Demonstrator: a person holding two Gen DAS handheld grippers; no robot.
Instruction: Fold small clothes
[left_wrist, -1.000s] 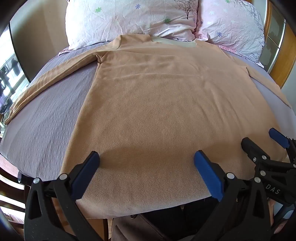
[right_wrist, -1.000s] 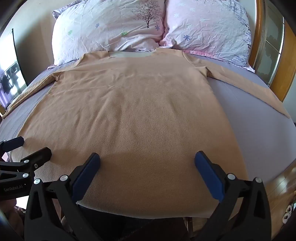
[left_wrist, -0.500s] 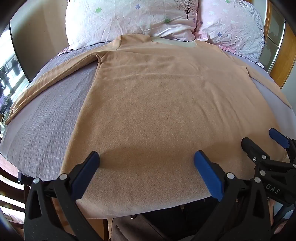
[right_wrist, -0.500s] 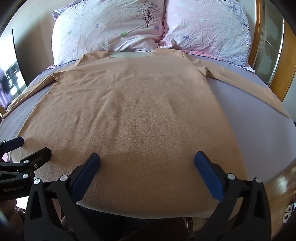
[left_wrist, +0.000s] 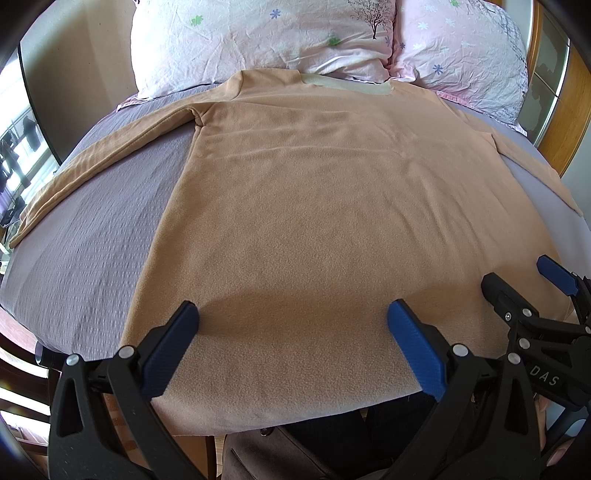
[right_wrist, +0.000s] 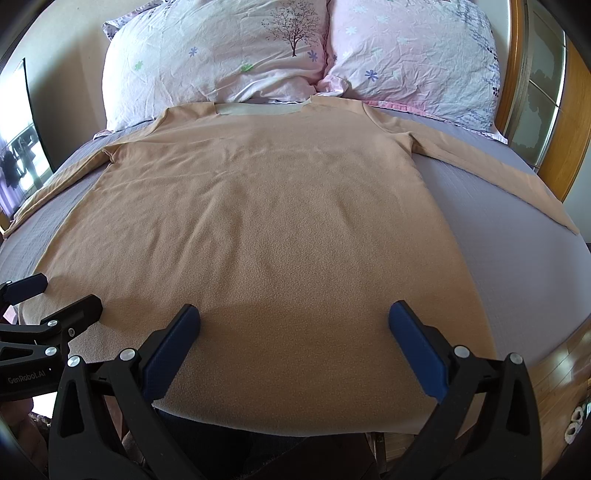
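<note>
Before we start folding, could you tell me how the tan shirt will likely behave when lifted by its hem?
The shirt will probably droop: it lies limp, hem sagging off the bed. Its fuzzy surface should grip rather than slip.

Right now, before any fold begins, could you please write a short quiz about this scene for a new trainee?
1. True or false: the tan shirt lies flat on the bed with both sleeves spread out to the sides.
2. Which lies nearest the pillows? A) the hem B) the collar C) a sleeve cuff
3. Fill in: the jaws of the left gripper and the right gripper are both ____, above the shirt near its hem.

Key: 1 true; 2 B; 3 open
</note>
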